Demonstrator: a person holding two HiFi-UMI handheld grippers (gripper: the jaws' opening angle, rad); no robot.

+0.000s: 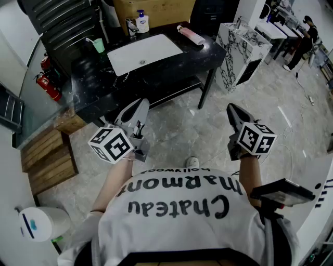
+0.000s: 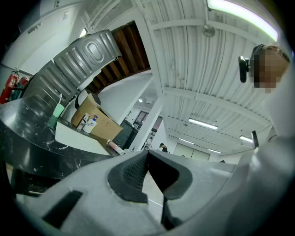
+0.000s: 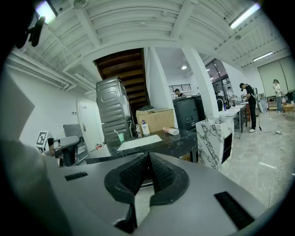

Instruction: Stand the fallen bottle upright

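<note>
A pink bottle (image 1: pixel 191 35) lies on its side at the far right end of the black table (image 1: pixel 93 88), beside the white sink (image 1: pixel 143 52). It also shows small in the left gripper view (image 2: pixel 114 147) and in the right gripper view (image 3: pixel 171 131). My left gripper (image 1: pixel 140 103) hangs over the floor in front of the table, shut and empty (image 2: pixel 146 152). My right gripper (image 1: pixel 232 108) is held to the right at about the same distance from the table, shut with nothing between its pads (image 3: pixel 149 156). Both are well short of the bottle.
A white pump bottle (image 1: pixel 142 22) and a green cup (image 1: pixel 98 45) stand behind the sink, with a cardboard box (image 1: pixel 156 9) beyond. A marble-patterned cabinet (image 1: pixel 240 49) stands right of the table. Fire extinguishers (image 1: pixel 48 83) and wooden pallets (image 1: pixel 47 156) are at the left. People stand far right (image 1: pixel 308 30).
</note>
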